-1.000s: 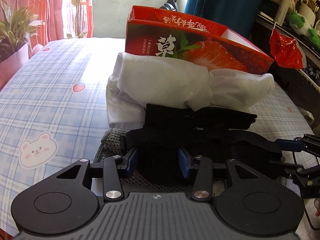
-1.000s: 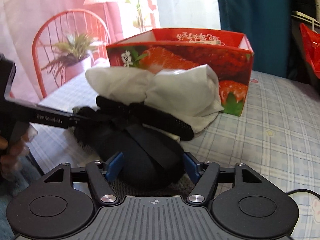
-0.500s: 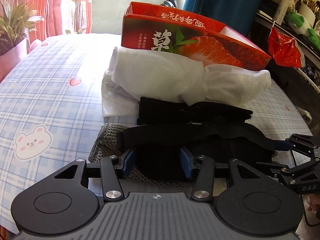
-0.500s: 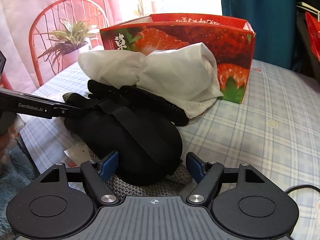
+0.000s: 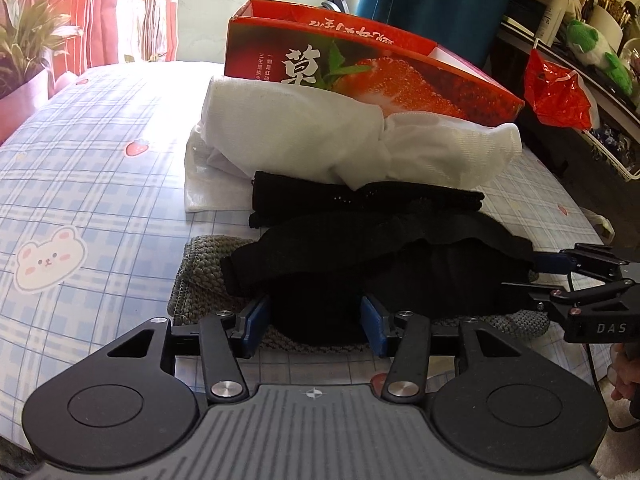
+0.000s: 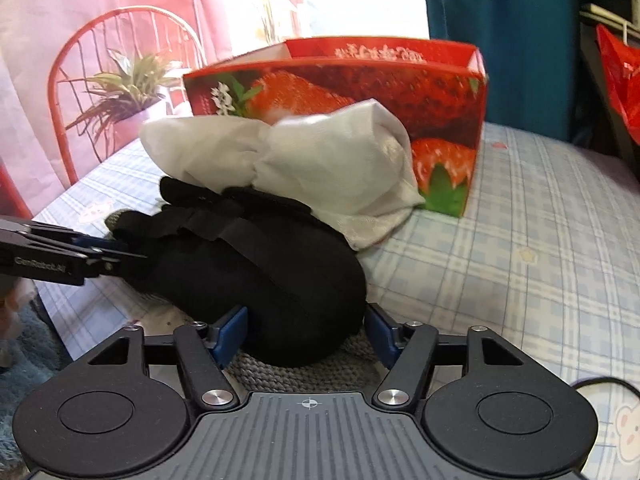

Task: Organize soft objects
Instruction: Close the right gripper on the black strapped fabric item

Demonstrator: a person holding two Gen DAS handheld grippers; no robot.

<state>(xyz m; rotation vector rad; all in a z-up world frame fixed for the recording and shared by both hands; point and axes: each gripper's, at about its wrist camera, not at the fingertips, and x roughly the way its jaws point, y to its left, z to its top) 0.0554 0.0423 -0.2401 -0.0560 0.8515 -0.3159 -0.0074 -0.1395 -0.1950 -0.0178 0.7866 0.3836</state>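
The black padded bundle (image 5: 400, 276) sits on a grey knitted mat (image 5: 204, 268) at the near edge of the bed, and both my tools straddle it. My left gripper (image 5: 314, 320) has its blue pads touching the bundle's near end, though I cannot tell if they truly pinch. My right gripper (image 6: 306, 330) is closing, the bundle between its jaws, pads just reaching the fabric. Behind lie 1 folded black cloth (image 5: 360, 200) and 1 white cloth roll (image 5: 340, 140), touching the red strawberry box (image 5: 360, 64). I judge nothing is boxed yet; all 3 soft items remain outside.
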